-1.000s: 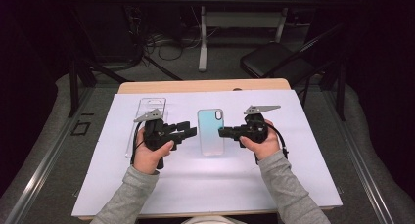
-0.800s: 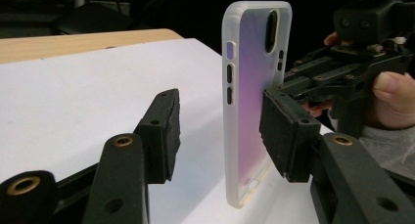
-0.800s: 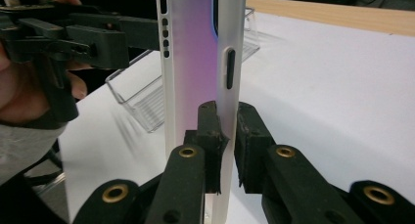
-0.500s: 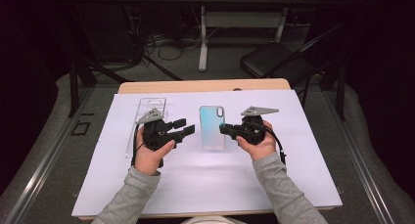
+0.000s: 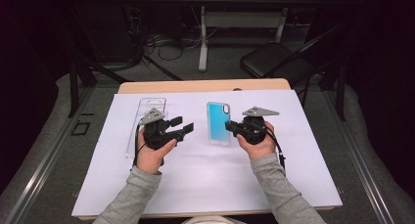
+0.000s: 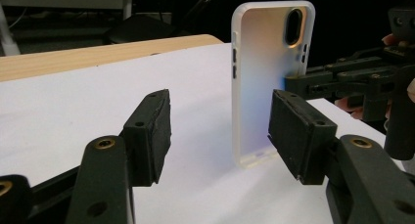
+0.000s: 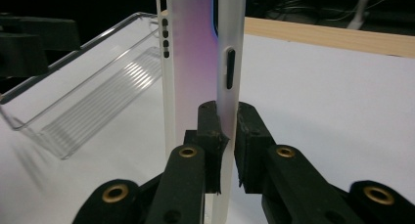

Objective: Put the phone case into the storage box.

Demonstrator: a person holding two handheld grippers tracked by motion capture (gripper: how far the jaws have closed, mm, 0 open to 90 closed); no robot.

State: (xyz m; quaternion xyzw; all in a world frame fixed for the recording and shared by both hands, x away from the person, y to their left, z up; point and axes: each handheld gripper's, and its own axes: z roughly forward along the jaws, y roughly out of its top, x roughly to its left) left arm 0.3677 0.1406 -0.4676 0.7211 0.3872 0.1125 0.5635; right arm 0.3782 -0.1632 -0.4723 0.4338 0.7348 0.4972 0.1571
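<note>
While right gripper [image 5: 229, 128] pinches phone case [image 5: 218, 122] edge, left gripper [image 5: 187, 125] gapes beside it; thin grip may slip.

The white table cover [image 5: 205, 175] is bright and evenly lit from above, while the room behind is very dark. Shadows are soft. The phone case [image 6: 266, 82] shows a pale sheen. Close jaws look slightly blurred in both gripper views.

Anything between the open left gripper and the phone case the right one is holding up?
Nothing visible. The left gripper has its jaws open toward the phone case, with bare white sheet between them. The right gripper clamps the case's far edge.
</note>
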